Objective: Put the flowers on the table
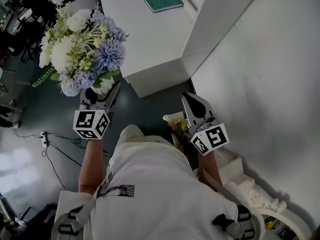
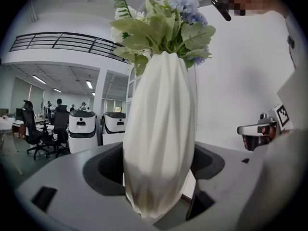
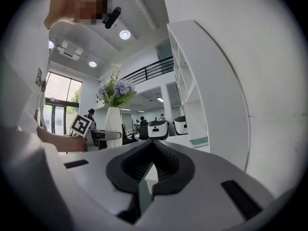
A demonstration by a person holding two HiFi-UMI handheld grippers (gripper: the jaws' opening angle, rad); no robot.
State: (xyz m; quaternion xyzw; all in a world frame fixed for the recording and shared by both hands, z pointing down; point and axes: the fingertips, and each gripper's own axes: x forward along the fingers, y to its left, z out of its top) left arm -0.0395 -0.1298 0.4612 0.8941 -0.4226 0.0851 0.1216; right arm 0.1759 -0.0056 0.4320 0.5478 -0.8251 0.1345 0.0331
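grey floor (image 1: 30, 109); flowers (image 1: 85, 44) in white vase (image 2: 161, 134)

Left tool (image 1: 101, 92) holds the flowers (image 1: 82, 44) beside the table (image 1: 150, 44); right tool (image 1: 193, 103) looks shut.

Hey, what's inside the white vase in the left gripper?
White and lilac flowers with green leaves rise from the vase. Its opaque wall hides the stems and any water.

White shirt (image 1: 150, 174), grey harness straps (image 1: 87, 209); grey left gripper (image 1: 100, 91) and right gripper (image 1: 192, 97) bear black-and-white marker cubes (image 1: 91, 124).
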